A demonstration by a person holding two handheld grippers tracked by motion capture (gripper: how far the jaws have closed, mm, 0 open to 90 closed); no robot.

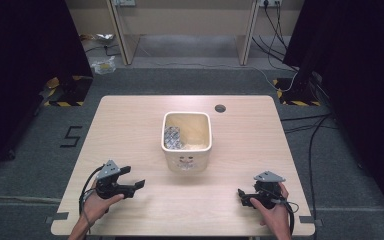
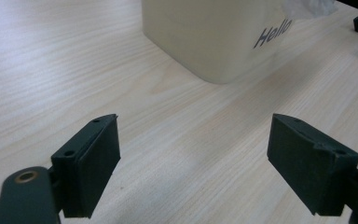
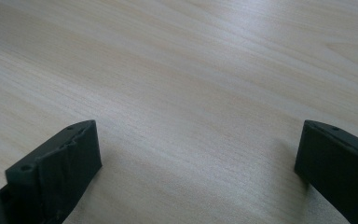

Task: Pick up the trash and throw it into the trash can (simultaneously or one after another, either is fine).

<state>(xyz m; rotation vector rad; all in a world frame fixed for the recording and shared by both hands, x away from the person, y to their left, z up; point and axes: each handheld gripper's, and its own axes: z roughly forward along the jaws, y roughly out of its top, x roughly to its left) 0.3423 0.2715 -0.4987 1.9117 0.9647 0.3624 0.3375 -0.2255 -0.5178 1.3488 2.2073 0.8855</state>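
- Tub point(image 1: 187, 150): cream, square, upright mid-bench point(image 1: 130, 125); a silvery packet point(image 1: 172, 138) lies inside against its left wall.
- Left gripper point(image 1: 132, 179): near-left of the tub, well apart from it; fingers point(image 2: 91, 163) spread, holding nothing.
- Right gripper point(image 1: 241, 196): near-right on the bench; fingers point(image 3: 60, 163) spread, holding nothing.

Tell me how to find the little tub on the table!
Look at the light wooden table and go to its middle. There stands a cream square plastic tub with rounded corners, open at the top, with a crinkly silvery packet inside against its left wall. It is the table's one container, and the word "Hello" is printed on its side.
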